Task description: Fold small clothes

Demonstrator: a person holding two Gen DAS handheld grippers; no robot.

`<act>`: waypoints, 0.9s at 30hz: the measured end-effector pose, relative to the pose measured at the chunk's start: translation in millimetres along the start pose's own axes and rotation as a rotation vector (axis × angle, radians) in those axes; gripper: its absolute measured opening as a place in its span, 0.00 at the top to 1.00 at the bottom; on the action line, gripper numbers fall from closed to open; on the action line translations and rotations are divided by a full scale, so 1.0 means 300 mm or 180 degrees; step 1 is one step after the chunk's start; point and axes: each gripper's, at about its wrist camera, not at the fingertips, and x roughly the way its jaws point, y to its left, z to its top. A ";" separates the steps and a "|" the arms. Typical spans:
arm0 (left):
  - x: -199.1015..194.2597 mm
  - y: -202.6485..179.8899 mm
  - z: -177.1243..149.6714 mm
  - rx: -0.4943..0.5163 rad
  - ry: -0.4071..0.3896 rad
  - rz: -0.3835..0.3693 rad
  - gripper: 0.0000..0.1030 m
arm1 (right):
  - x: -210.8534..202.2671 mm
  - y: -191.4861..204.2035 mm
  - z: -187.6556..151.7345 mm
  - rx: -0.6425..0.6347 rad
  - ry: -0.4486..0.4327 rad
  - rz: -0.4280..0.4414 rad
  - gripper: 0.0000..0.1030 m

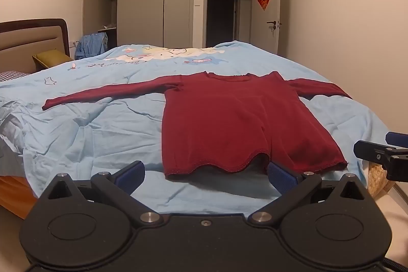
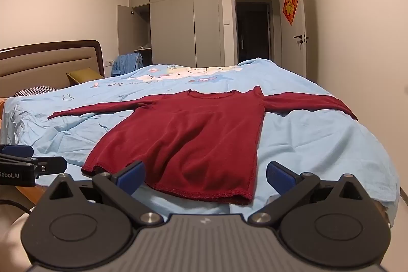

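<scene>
A dark red long-sleeved top [image 1: 229,119] [image 2: 188,137] lies flat on the light blue bedspread [image 1: 102,134] [image 2: 318,142], neck away from me, both sleeves spread out sideways. My left gripper [image 1: 205,173] hovers open just short of the hem's left half, its blue pads [image 1: 130,176] wide apart and holding nothing. My right gripper [image 2: 205,176] is open too, close to the hem's right half; its left pad [image 2: 131,176] overlaps the hem edge in view. Each gripper shows at the edge of the other's view.
The bed's near edge runs just under the grippers. A padded headboard [image 1: 30,40] and pillows stand at the left. A grey wardrobe [image 1: 153,4] with one door open and a dark doorway [image 1: 221,14] are at the far wall.
</scene>
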 end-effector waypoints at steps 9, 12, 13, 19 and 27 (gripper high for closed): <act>0.001 -0.008 0.000 0.0044 0.0007 0.0019 0.01 | 0.022 -0.004 -0.012 -0.0001 0.0009 -0.0012 0.00; 0.002 -0.009 0.000 0.0047 0.0009 0.0018 0.01 | 0.010 -0.001 -0.003 0.0017 0.0022 -0.0035 0.00; 0.002 -0.009 0.001 0.0049 0.0011 0.0019 0.01 | 0.009 0.000 -0.003 0.0016 0.0022 -0.0033 0.00; 0.002 -0.010 0.000 0.0053 0.0013 0.0020 0.01 | 0.012 -0.004 -0.002 0.0019 0.0030 -0.0033 0.00; 0.002 -0.010 0.000 0.0052 0.0015 0.0019 0.01 | 0.012 -0.004 -0.001 0.0017 0.0035 -0.0029 0.00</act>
